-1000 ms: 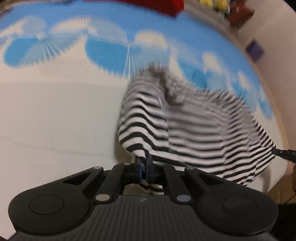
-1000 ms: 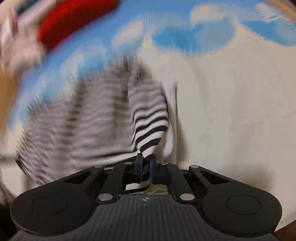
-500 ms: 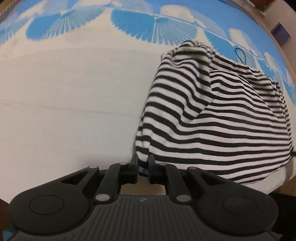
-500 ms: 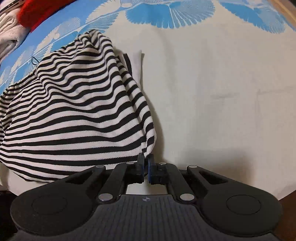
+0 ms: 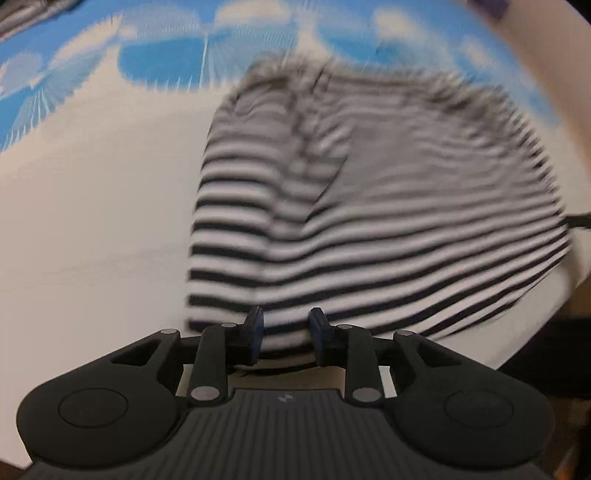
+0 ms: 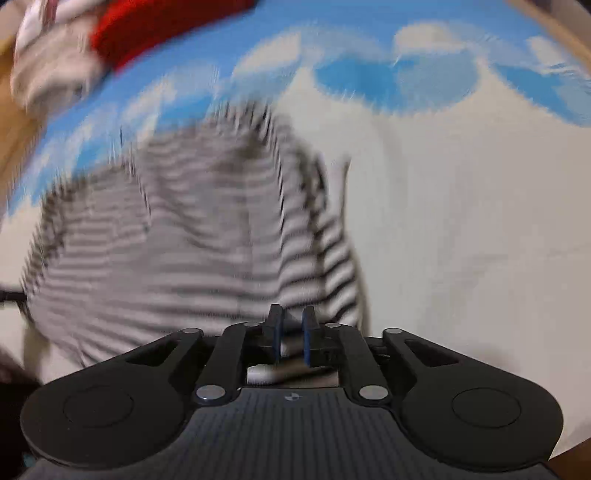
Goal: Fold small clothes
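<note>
**A:** so where's the black-and-white striped knit garment at right now? both views are pretty smeared for me

**B:** lying on the cream cloth with blue fan prints, just ahead of both sets of jaws. left gripper has its jaws spread fairly wide, nothing pinched, near hem of the stripes sits right in front of the gap.

**A:** and the other one?

**B:** right gripper jaws are parted only narrowly. striped fabric shows through the gap, but can't tell if it's touching the pads. garment spreads ahead and left of those jaws. far off to their upper left there's a red fabric item next to some pale bundled cloth.
</note>
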The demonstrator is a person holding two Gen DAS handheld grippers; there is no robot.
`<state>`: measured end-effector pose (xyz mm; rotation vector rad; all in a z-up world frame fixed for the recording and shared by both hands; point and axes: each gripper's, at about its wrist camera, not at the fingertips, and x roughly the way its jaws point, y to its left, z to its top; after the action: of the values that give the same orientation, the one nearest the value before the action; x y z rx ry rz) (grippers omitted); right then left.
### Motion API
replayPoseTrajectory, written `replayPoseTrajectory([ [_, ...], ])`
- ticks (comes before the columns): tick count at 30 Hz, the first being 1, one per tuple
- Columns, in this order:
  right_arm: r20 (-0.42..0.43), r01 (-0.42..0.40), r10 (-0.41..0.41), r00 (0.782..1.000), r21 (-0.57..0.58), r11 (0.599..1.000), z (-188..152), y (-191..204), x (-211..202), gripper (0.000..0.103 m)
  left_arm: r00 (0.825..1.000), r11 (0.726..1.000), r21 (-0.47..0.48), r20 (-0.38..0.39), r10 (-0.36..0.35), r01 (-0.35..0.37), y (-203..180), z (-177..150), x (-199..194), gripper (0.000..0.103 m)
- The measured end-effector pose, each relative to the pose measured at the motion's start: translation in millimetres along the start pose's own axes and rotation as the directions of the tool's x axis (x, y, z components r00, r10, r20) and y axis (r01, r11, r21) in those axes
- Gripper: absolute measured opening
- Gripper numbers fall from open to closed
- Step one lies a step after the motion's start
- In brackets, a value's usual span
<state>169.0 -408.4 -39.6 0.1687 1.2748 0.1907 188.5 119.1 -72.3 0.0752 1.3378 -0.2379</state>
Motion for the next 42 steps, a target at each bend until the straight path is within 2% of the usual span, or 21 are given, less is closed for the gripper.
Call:
replayPoseTrajectory([
  [2,-0.099,0.081,-0.087,0.991,-0.066,0.995,-4.2,6.3,21.4,0.021,0.999,1.0,-0.012,-0.04,0.025,-0.026,4.5,0.5,7.9,0.03],
  [4,-0.101,0.112,-0.12,0.988,-0.081,0.99,-1.9,5.1,25.6,0.021,1.0,0.998,-0.055,0.014,0.007,-0.006,12.2,4.5,-3.9,0.03],
  [6,-0.029,0.111,-0.112,0.993,-0.023,0.994,6.6,-0.2,15.3,0.021,0.989,0.994,-0.102,0.142,-0.025,0.04,19.8,9.1,-25.6,0.03],
  [8,0.085,0.104,-0.106,0.991,0.022,0.994,16.8,-0.7,1.9,0.024,0.956,0.982,-0.155,0.285,-0.063,0.111,28.0,14.2,-44.9,0.03],
  [10,0.217,0.1,-0.111,0.97,0.059,0.993,25.4,1.1,-10.3,0.024,0.927,0.975,-0.195,0.374,-0.031,0.111,31.4,22.3,-52.0,0.03],
  [13,0.338,0.087,-0.108,0.935,0.075,0.993,38.4,6.1,-15.2,0.024,0.901,0.979,-0.197,0.431,0.041,0.05,24.2,37.1,-50.4,0.03],
  [17,0.415,0.103,-0.126,0.901,0.077,0.992,54.0,16.7,-6.0,0.026,0.876,0.987,-0.153,0.467,0.118,-0.052,8.5,53.5,-43.4,0.032],
  [19,0.44,0.116,-0.137,0.888,0.075,0.99,64.4,23.2,-2.4,0.034,0.873,0.989,-0.137,0.473,0.118,-0.059,0.9,63.7,-30.9,0.035],
  [22,0.421,0.131,-0.139,0.896,0.047,0.99,75.5,27.7,13.6,0.045,0.871,0.992,-0.114,0.48,0.103,-0.055,-2.6,77.6,-18.3,0.045],
  [28,0.395,0.169,-0.157,0.905,0.005,0.986,92.7,38.1,41.7,0.044,0.873,0.994,-0.082,0.476,0.107,-0.077,-3.8,98.5,2.6,0.044],
  [29,0.394,0.167,-0.154,0.906,0.001,0.986,95.2,38.6,44.6,0.044,0.877,0.994,-0.079,0.469,0.104,-0.076,-2.5,102.0,6.4,0.037],
  [30,0.389,0.168,-0.153,0.909,-0.006,0.986,97.9,39.1,48.1,0.042,0.882,0.994,-0.075,0.459,0.103,-0.077,-1.4,105.0,10.5,0.032],
  [32,0.37,0.156,-0.136,0.919,-0.025,0.987,102.0,39.7,56.8,0.021,0.897,0.995,-0.064,0.432,0.098,-0.078,1.1,111.2,19.3,0.012],
  [33,0.358,0.148,-0.125,0.925,-0.037,0.988,104.1,39.7,61.7,0.015,0.902,0.996,-0.059,0.423,0.091,-0.073,2.4,113.5,22.6,0.009],
  [34,0.346,0.142,-0.116,0.931,-0.051,0.989,106.0,40.2,66.0,0.002,0.902,0.996,-0.052,0.423,0.084,-0.069,3.7,115.9,24.6,0.004],
  [36,0.341,0.163,-0.136,0.93,-0.052,0.985,109.9,39.4,68.7,0.001,0.871,0.991,-0.068,0.474,0.131,-0.112,4.3,118.0,19.8,0.004],
  [38,0.426,0.233,-0.228,0.875,0.041,0.972,117.3,33.4,55.6,0.0,0.817,0.988,-0.121,0.557,0.147,-0.095,9.0,120.2,7.7,0.003],
  [39,0.467,0.211,-0.23,0.853,0.095,0.973,120.6,28.4,47.3,0.0,0.802,0.988,-0.129,0.578,0.148,-0.089,8.5,121.1,6.1,0.004],
  [40,0.499,0.213,-0.244,0.832,0.119,0.97,122.7,27.7,42.3,0.0,0.797,0.987,-0.123,0.583,0.157,-0.105,4.6,122.9,8.7,0.004],
  [41,0.515,0.244,-0.266,0.815,0.112,0.963,124.2,31.1,42.2,0.0,0.808,0.985,-0.098,0.563,0.173,-0.143,-1.6,125.8,16.9,0.004],
  [42,0.511,0.272,-0.278,0.813,0.088,0.958,125.8,35.6,47.6,0.0,0.822,0.981,-0.077,0.536,0.193,-0.181,-6.0,128.5,26.4,0.004],
])
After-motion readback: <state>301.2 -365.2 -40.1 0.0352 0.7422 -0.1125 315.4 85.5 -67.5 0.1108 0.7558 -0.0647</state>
